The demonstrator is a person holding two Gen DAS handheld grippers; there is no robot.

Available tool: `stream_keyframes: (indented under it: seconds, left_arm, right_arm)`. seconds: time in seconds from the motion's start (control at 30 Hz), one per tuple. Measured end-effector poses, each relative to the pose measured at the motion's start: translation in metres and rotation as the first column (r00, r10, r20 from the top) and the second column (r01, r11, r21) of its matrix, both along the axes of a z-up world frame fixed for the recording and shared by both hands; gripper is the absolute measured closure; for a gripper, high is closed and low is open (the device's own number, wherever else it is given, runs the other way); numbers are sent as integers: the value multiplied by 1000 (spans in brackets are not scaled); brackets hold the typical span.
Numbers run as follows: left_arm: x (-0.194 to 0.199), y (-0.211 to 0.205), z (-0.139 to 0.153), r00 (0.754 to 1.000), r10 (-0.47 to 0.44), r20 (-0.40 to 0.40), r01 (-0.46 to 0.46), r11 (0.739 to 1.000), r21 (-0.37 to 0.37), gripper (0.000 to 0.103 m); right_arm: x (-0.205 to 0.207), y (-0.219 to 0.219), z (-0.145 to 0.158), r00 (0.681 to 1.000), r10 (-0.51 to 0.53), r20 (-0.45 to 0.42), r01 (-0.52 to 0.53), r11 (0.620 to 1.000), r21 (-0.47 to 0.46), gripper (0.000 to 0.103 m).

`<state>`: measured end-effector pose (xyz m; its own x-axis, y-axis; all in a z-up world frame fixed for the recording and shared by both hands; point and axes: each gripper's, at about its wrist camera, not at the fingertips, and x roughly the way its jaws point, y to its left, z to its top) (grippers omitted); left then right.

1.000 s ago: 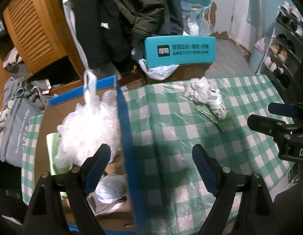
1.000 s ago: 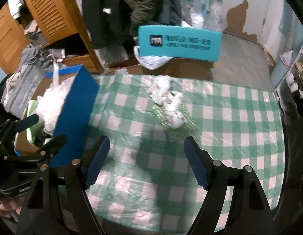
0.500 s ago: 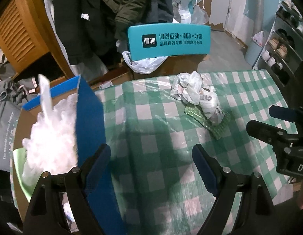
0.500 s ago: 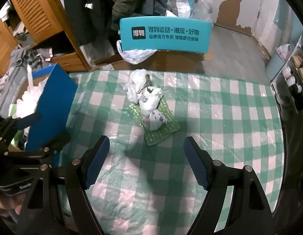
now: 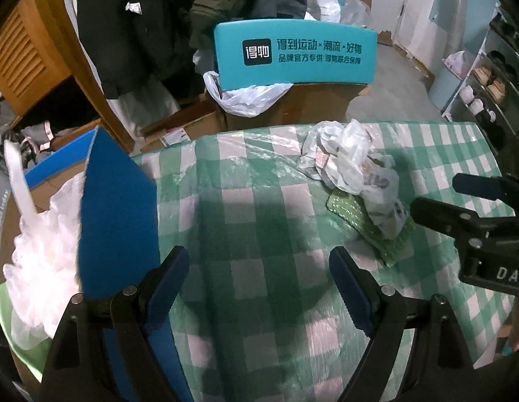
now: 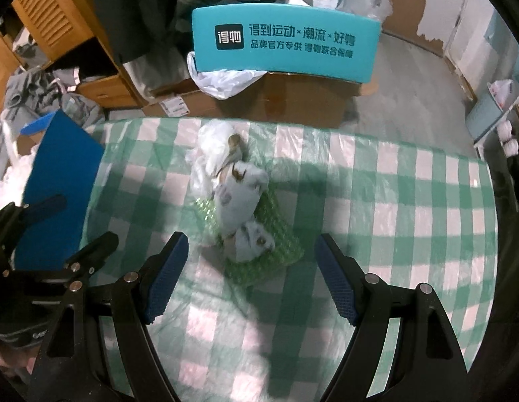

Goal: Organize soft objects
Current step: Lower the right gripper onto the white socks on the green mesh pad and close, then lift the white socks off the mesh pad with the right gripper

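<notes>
On the green checked tablecloth (image 6: 376, 207) lie crumpled white plastic bags (image 6: 239, 191) on top of a green bubble-wrap sheet (image 6: 269, 261). My right gripper (image 6: 251, 268) hangs open just in front of that pile, nothing between its fingers. In the left wrist view the same bags (image 5: 353, 164) and green sheet (image 5: 349, 207) lie to the upper right of my left gripper (image 5: 259, 284), which is open over bare cloth. A blue-sided cardboard box (image 5: 115, 207) at the table's left holds a white mesh bath puff (image 5: 41, 258).
A teal box with printed text (image 6: 282, 43) sits on brown cartons beyond the table's far edge, with a white bag under it. Dark coats hang behind, a wooden cabinet (image 6: 48, 10) stands at left, a shoe rack (image 5: 490, 77) at right.
Both grippers have moved toward the bag pile and lower, staying open. The pile has grown nearer and more central in the right view; the blue box has slid to the left in both views.
</notes>
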<state>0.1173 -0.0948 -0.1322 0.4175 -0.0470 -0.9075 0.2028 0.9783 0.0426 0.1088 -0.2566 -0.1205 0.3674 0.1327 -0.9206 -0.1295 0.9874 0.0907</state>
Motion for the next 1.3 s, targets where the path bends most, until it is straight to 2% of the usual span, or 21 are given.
stream_keyframes:
  seconds: [0.17,0.6,0.67,0.73,0.83,0.97,1.13,1.3]
  left_arm:
    - [15,-2,-8,1000,6,-12,-6,1000,1,16]
    - [35,7,-32,997,36,-63,-37,999,-1,16]
    - [33,8,-33,997,34,-66,-34,999,5,16]
    - [34,9,-35,997,30,-71,-29,1000,12,16]
    - [32,10,-38,996,27,-83,-25,999,22,16]
    - [27,9,-39,995,19,-95,-16,1000,26,16]
    - [16,9,-35,995,2,-97,1,1000,26,16]
    - [2,8,-32,995,-5,-100,7,1000,25,16]
  right_arm:
    - [19,5,-13,999,32,-5,-32,999,-37,24]
    - [49,17,-46,999,38,-18,-39,998,-56,25]
    - [52,16,-52,999,28,-29,-30,998,-54,32]
    - [54,15,-57,999,19,-44,-21,999,-41,47]
    - [52,16,-61,998,15,-61,-18,998,-53,58]
    - [44,15,-63,996,5,-94,-8,999,-37,62]
    - [24,9,-68,988,-39,-151,42,999,11,63]
    - [0,11,-70,984,-62,-168,64,998,8,63]
